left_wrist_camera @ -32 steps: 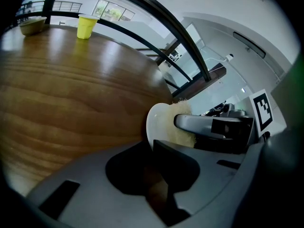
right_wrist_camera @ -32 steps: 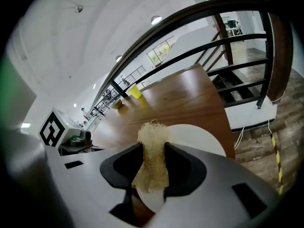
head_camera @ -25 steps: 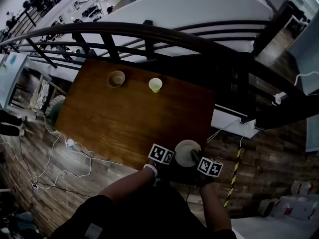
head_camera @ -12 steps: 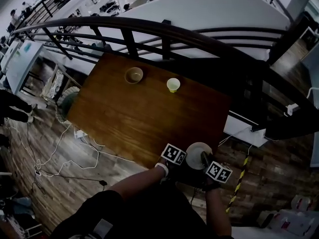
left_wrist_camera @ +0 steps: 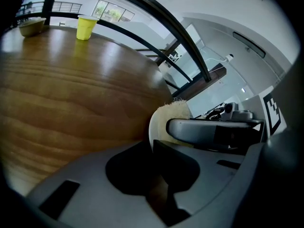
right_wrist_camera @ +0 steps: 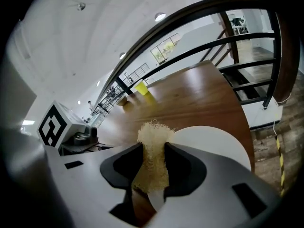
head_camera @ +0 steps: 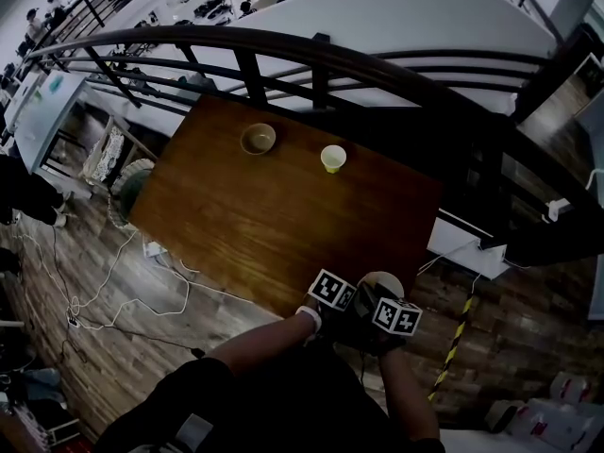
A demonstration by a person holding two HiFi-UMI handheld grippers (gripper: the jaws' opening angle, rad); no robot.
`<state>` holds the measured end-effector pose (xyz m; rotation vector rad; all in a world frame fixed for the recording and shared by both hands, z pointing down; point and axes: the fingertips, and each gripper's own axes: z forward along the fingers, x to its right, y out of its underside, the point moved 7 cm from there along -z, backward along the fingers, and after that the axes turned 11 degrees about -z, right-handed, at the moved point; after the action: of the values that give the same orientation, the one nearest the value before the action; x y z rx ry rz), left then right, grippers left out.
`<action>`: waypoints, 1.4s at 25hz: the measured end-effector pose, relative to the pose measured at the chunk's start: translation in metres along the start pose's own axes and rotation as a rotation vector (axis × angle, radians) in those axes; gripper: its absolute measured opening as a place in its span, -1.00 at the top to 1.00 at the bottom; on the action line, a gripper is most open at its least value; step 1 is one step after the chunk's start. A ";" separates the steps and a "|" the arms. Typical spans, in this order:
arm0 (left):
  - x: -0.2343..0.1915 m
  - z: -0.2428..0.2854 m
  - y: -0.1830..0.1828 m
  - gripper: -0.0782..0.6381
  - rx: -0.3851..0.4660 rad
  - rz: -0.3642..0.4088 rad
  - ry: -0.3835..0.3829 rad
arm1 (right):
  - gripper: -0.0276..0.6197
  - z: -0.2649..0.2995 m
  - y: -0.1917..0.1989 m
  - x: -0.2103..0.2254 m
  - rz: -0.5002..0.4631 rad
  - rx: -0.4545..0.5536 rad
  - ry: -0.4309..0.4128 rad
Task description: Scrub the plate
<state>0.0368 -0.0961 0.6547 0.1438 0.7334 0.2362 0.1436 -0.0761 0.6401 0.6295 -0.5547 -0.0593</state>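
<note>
A white plate (head_camera: 380, 279) sits at the near right corner of the wooden table (head_camera: 274, 215), half covered by my grippers. In the left gripper view the plate (left_wrist_camera: 154, 127) stands edge-on between the jaws, and my left gripper (left_wrist_camera: 155, 148) is shut on its rim. My right gripper (right_wrist_camera: 152, 158) is shut on a pale fibrous scrubber (right_wrist_camera: 154, 144), whose tip rests against the plate (right_wrist_camera: 213, 141). From the left gripper view the scrubber (left_wrist_camera: 175, 110) shows behind the plate's rim. Seen from the head, the left gripper (head_camera: 338, 295) and right gripper (head_camera: 387, 311) are close together.
A tan bowl (head_camera: 257, 139) and a yellow cup (head_camera: 332, 159) stand near the table's far edge. A dark curved railing (head_camera: 311, 50) runs behind the table. Cables (head_camera: 123, 291) lie on the wooden floor to the left.
My right gripper has moved left over the plate with the scrubber, covering more of it. The left gripper keeps its hold on the rim.
</note>
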 end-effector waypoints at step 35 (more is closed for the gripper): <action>-0.004 -0.003 0.005 0.70 0.029 -0.056 0.016 | 0.45 -0.014 0.028 -0.014 0.124 0.042 -0.031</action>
<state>0.0312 -0.0921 0.6563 0.1486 0.7564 0.1738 0.1359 -0.0429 0.6406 0.6350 -0.6252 0.0596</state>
